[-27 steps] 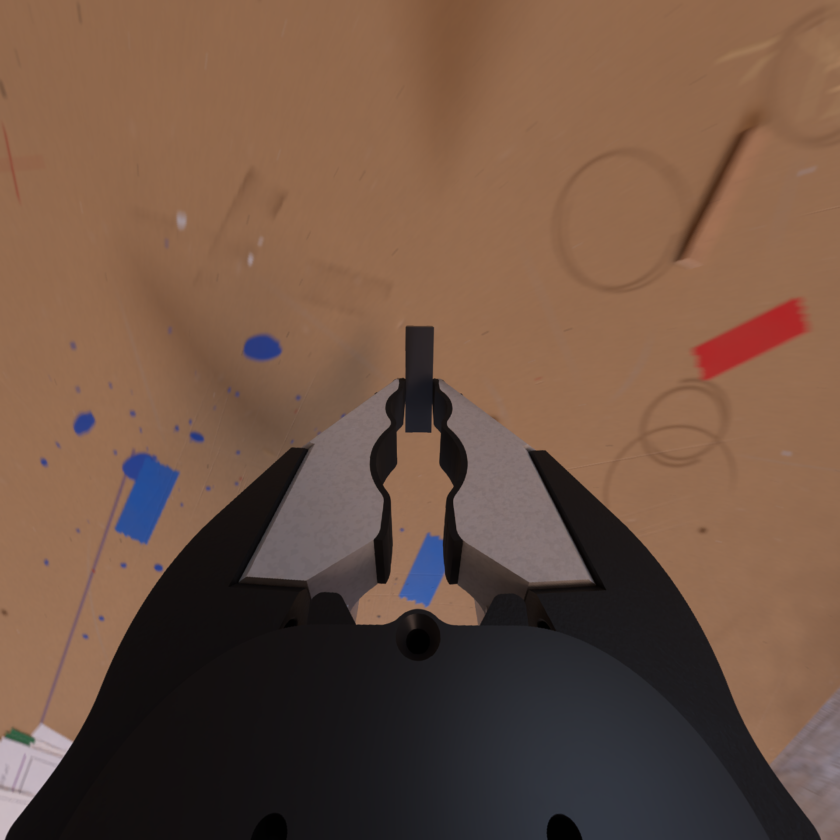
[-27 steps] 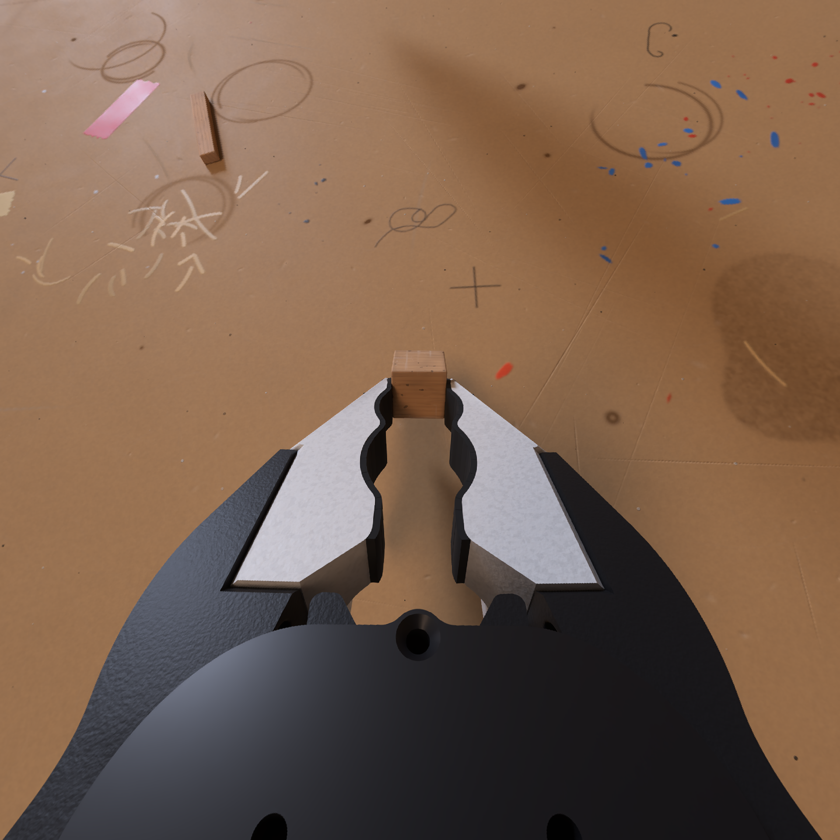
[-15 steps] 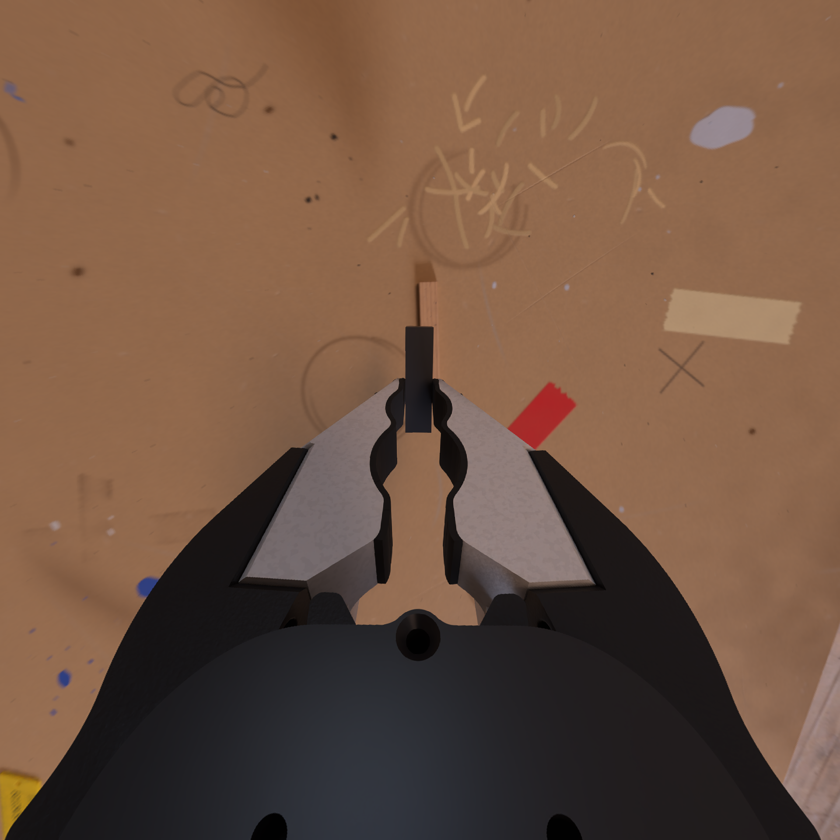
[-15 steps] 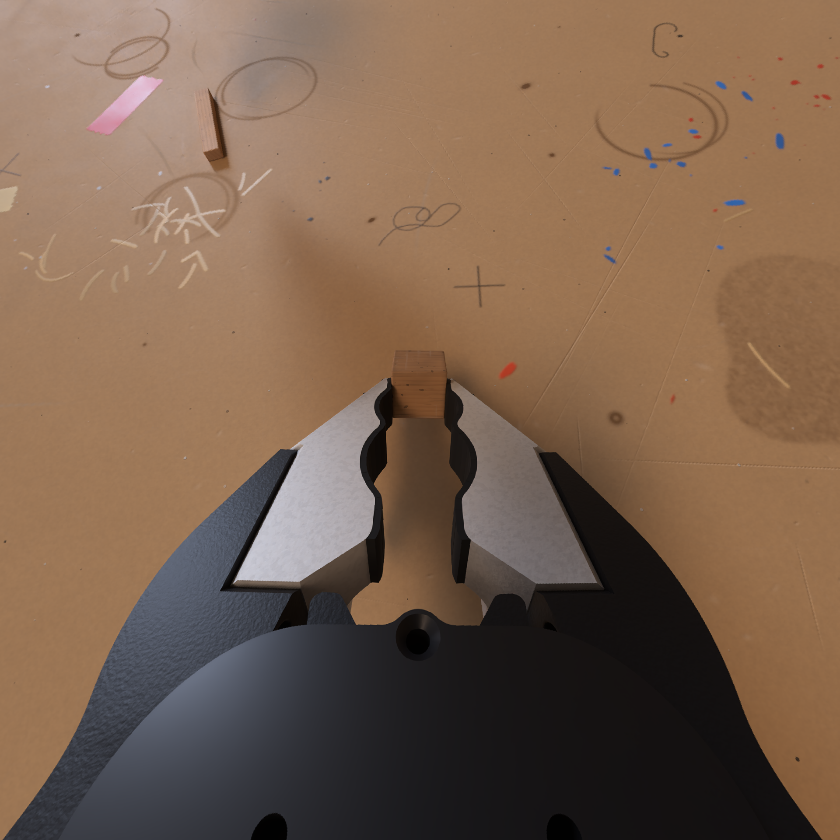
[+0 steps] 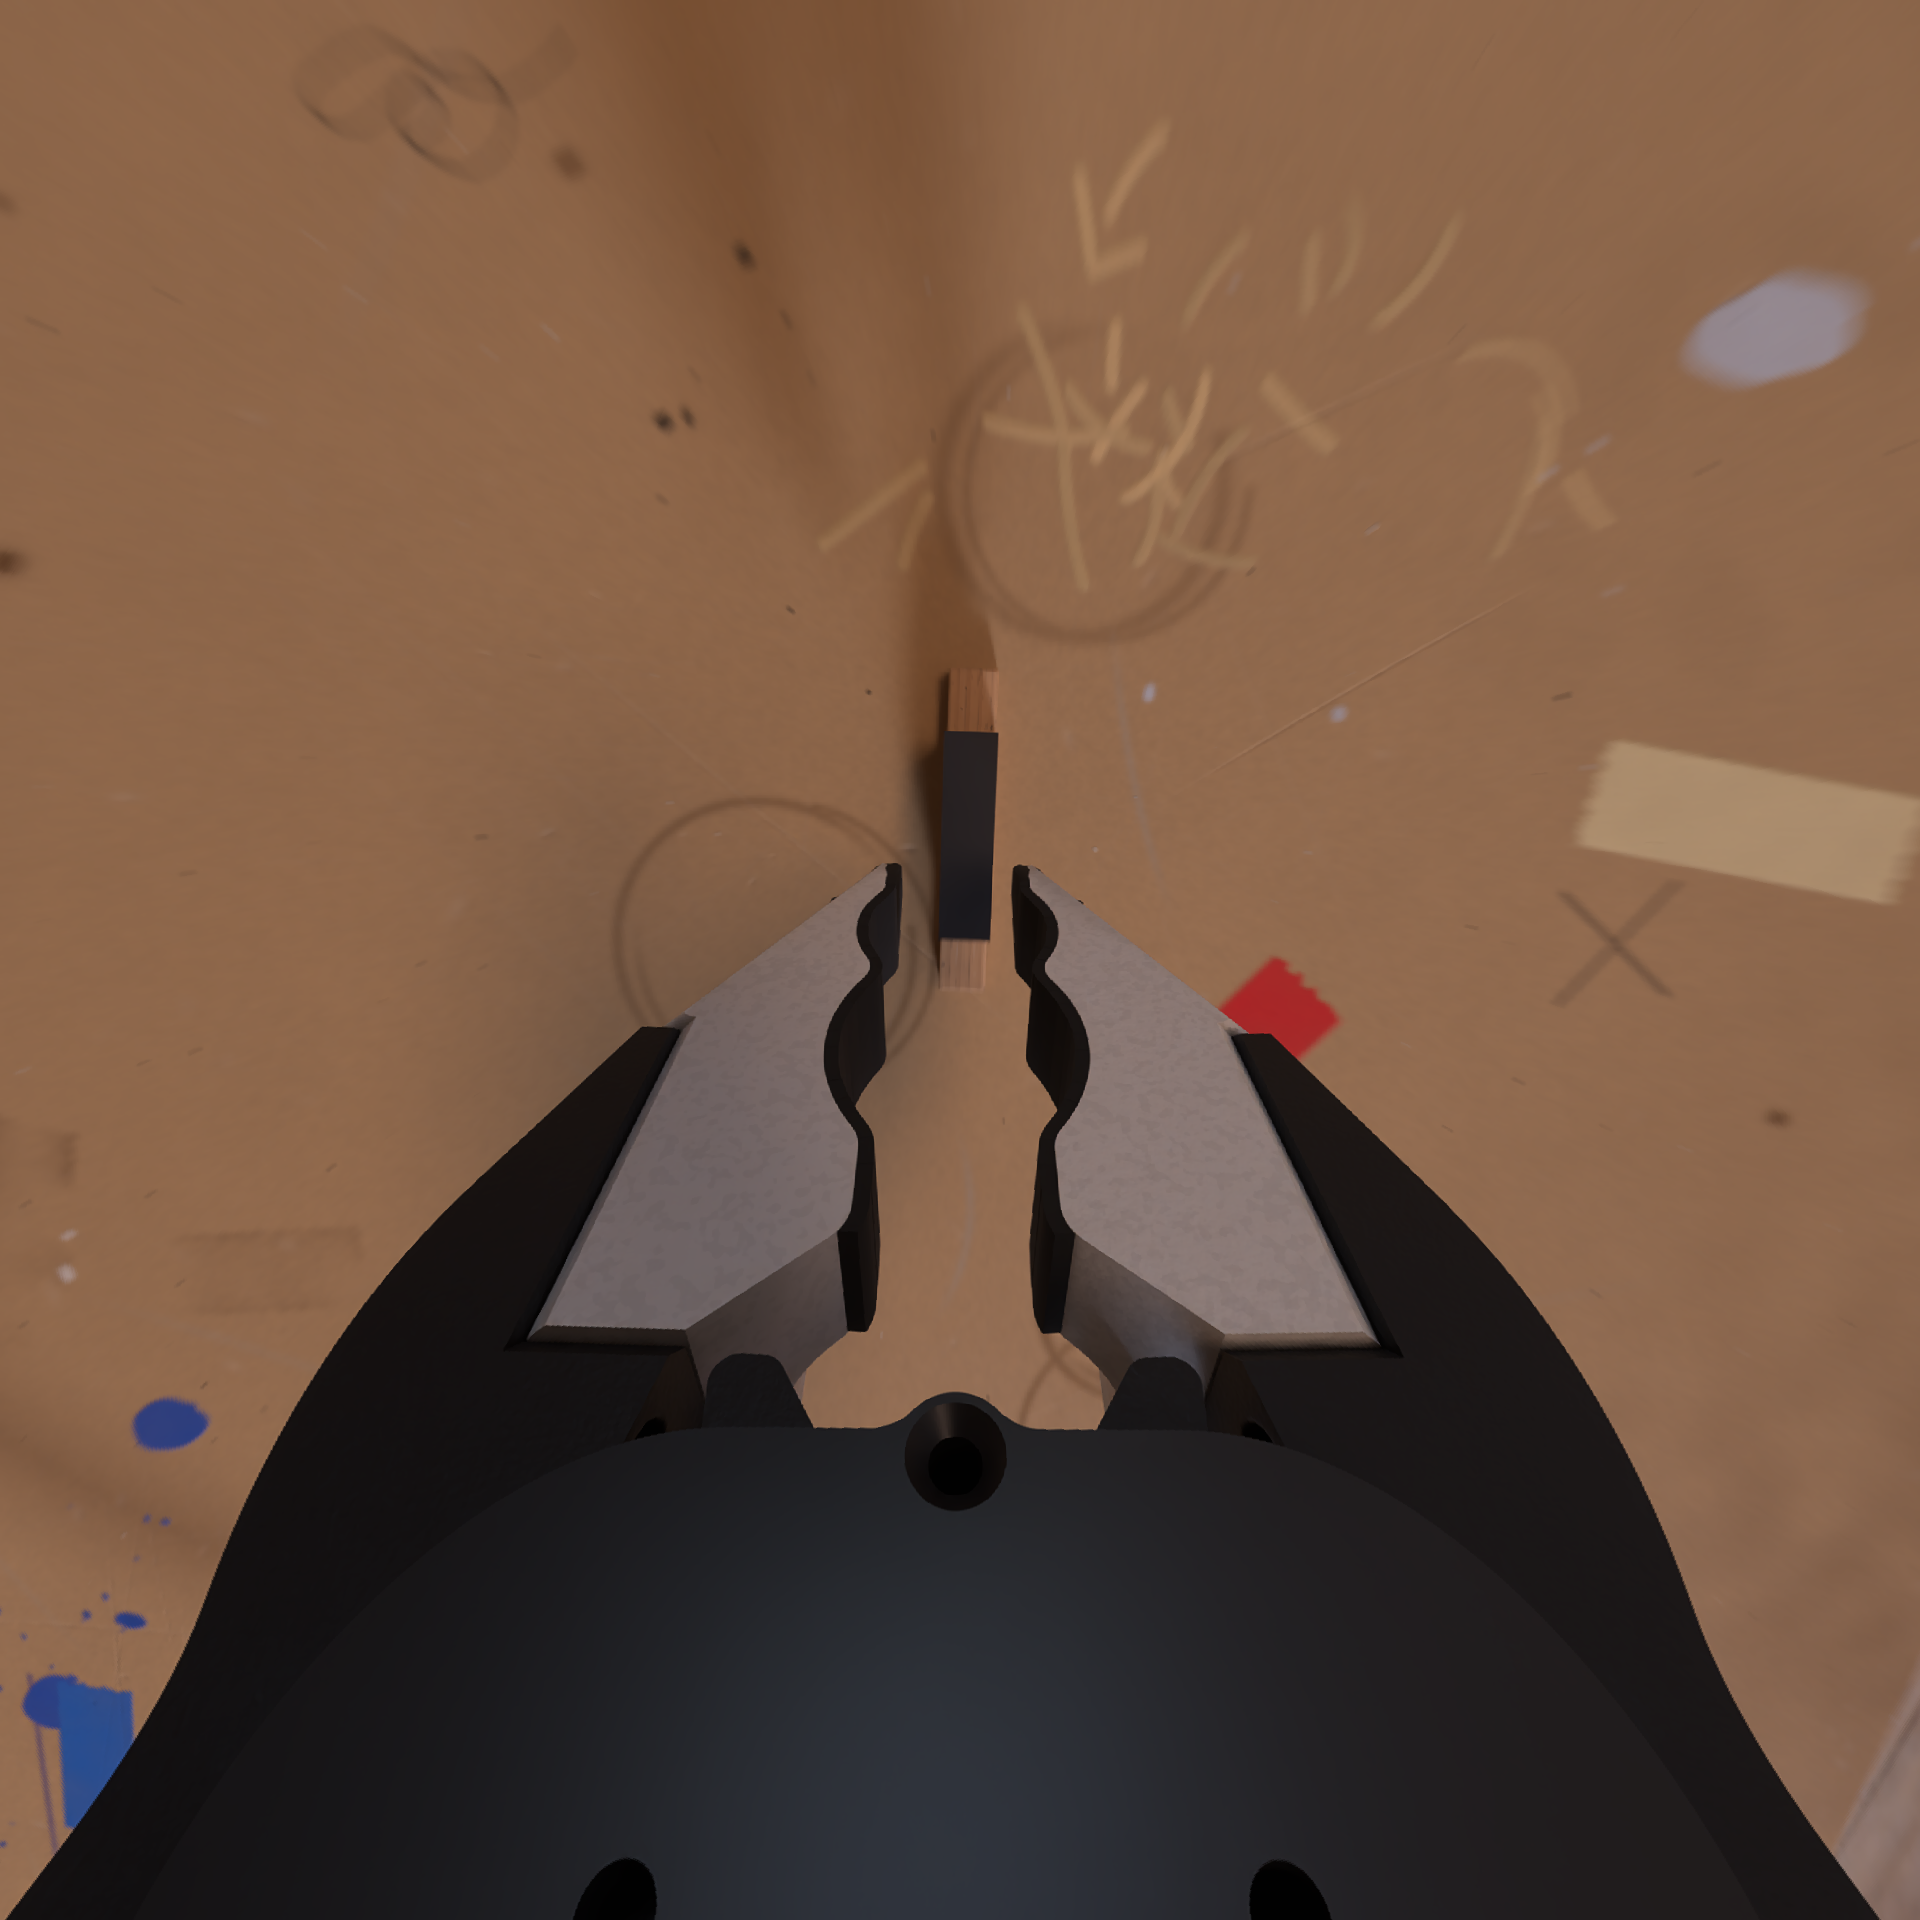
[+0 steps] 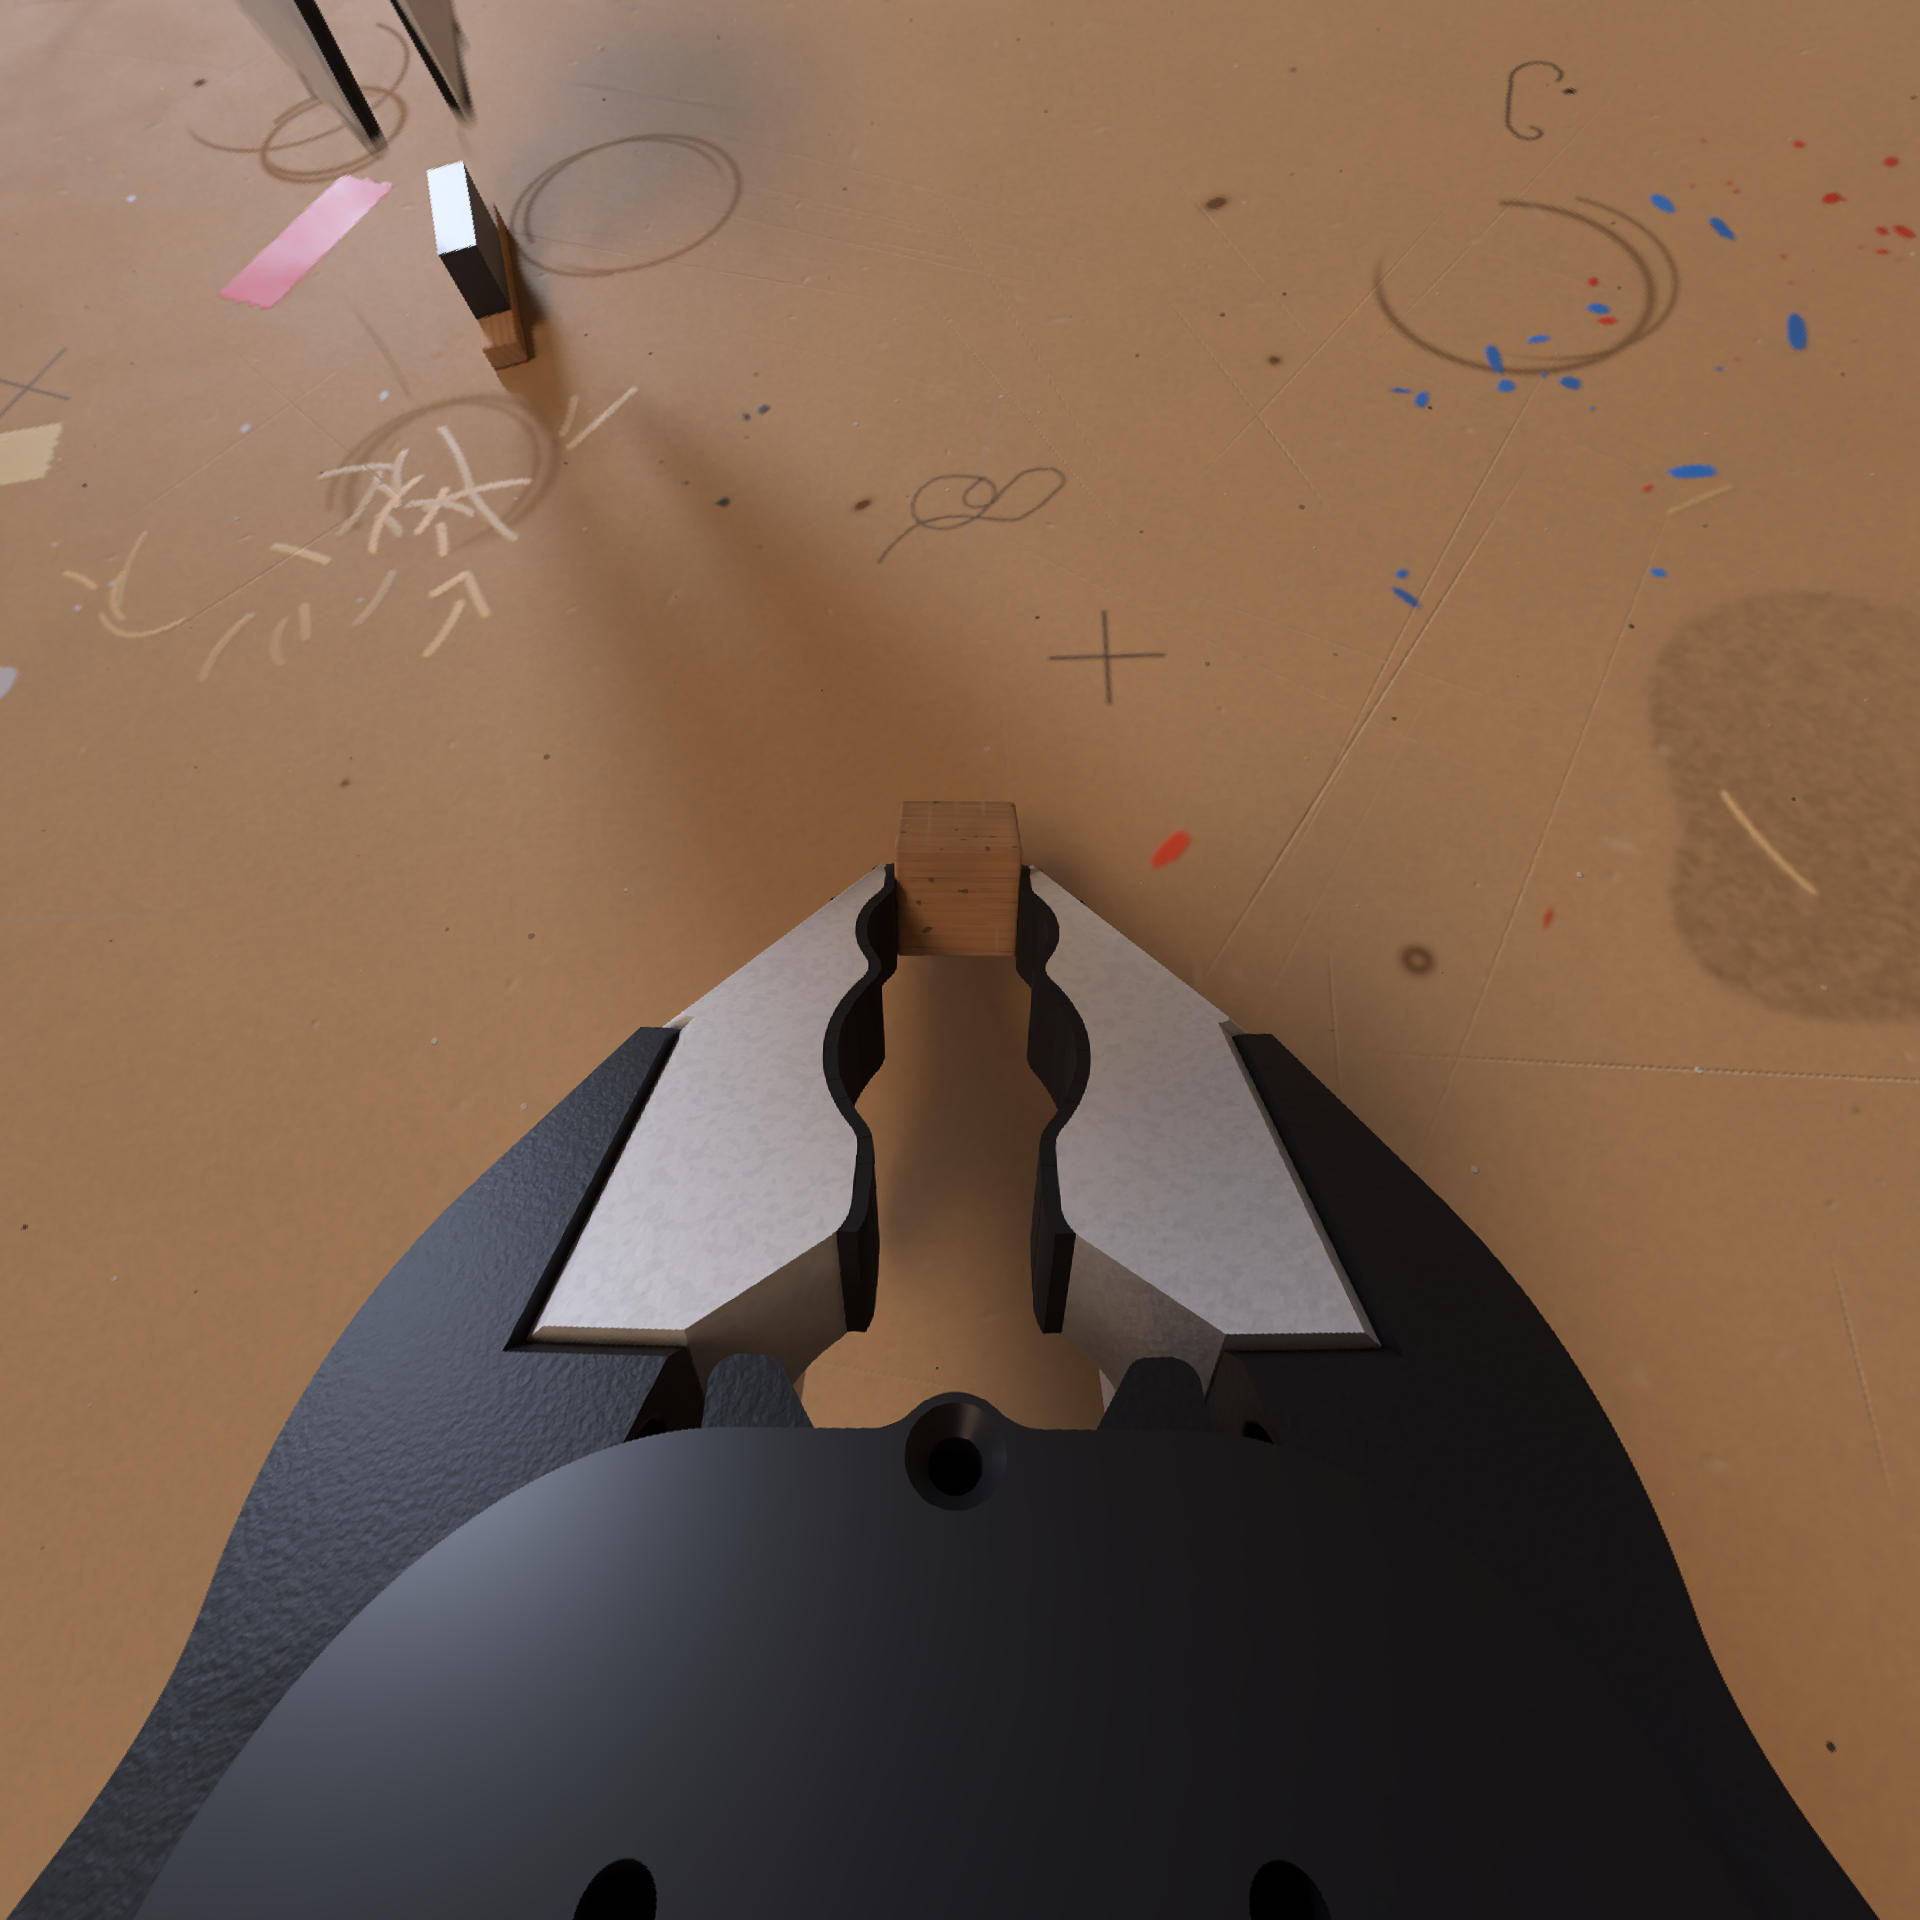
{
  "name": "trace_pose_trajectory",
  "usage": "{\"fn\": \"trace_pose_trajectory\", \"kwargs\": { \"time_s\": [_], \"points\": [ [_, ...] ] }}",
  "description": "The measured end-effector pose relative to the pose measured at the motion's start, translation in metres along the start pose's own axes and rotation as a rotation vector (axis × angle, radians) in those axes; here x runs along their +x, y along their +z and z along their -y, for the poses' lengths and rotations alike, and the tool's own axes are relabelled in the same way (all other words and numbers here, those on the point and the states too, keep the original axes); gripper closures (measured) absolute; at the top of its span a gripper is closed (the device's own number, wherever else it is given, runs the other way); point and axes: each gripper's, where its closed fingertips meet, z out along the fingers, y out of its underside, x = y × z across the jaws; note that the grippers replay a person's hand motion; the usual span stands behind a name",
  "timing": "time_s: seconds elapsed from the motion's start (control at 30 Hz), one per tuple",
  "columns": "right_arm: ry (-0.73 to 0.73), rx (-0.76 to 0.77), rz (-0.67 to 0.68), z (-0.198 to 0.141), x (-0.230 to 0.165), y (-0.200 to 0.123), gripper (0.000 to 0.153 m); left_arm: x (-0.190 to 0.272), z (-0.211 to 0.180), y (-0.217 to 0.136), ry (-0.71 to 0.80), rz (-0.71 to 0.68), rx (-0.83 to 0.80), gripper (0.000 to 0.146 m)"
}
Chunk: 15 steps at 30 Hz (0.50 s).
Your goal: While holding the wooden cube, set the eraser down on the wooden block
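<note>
In the left wrist view my left gripper (image 5: 955, 883) is open, its jaws apart on either side of the black eraser (image 5: 967, 831) without touching it. The eraser lies along the top of the thin wooden block (image 5: 972, 698), whose pale ends stick out past it. In the right wrist view my right gripper (image 6: 956, 883) is shut on the small wooden cube (image 6: 957, 878) and holds it above the table. Far off at the upper left, the eraser (image 6: 465, 237) rests on the wooden block (image 6: 506, 335), with the left gripper's fingers (image 6: 335, 64) just above it.
The brown tabletop (image 6: 1143, 436) bears pencil circles, scratch marks and paint spots. A red tape strip (image 5: 1280, 1006) lies right of the block, pink in the right wrist view (image 6: 303, 241). A tan tape strip (image 5: 1745, 821) lies farther right.
My left gripper came down over the wooden block and opened, letting go of the eraser, which now rests on the block. My right gripper kept still, holding the cube.
</note>
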Motion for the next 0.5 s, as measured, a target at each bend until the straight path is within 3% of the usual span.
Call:
{"fn": "trace_pose_trajectory", "kwargs": {
  "time_s": [0.07,0.13,0.27,0.33,0.5],
  "points": [
    [0.002,0.001,0.0,0.0,0.0,0.0,0.131,-0.005,0.006,-0.037,-0.02,-0.015,0.089,0.128],
    [0.006,0.0,-0.002,0.0,0.001,0.0,0.131,-0.027,-0.004,-0.076,-0.035,0.076,0.102,0.133],
    [0.016,0.001,-0.006,0.0,0.002,0.0,0.131,-0.081,-0.058,-0.124,-0.167,0.233,0.055,0.138],
    [0.025,0.0,-0.008,0.0,0.004,0.0,0.131,-0.1,-0.091,-0.12,-0.223,0.267,-0.01,0.137],
    [0.043,0.008,-0.011,0.001,0.006,-0.001,0.131,-0.111,-0.138,-0.069,-0.355,0.159,-0.112,0.131]
  ]
}}
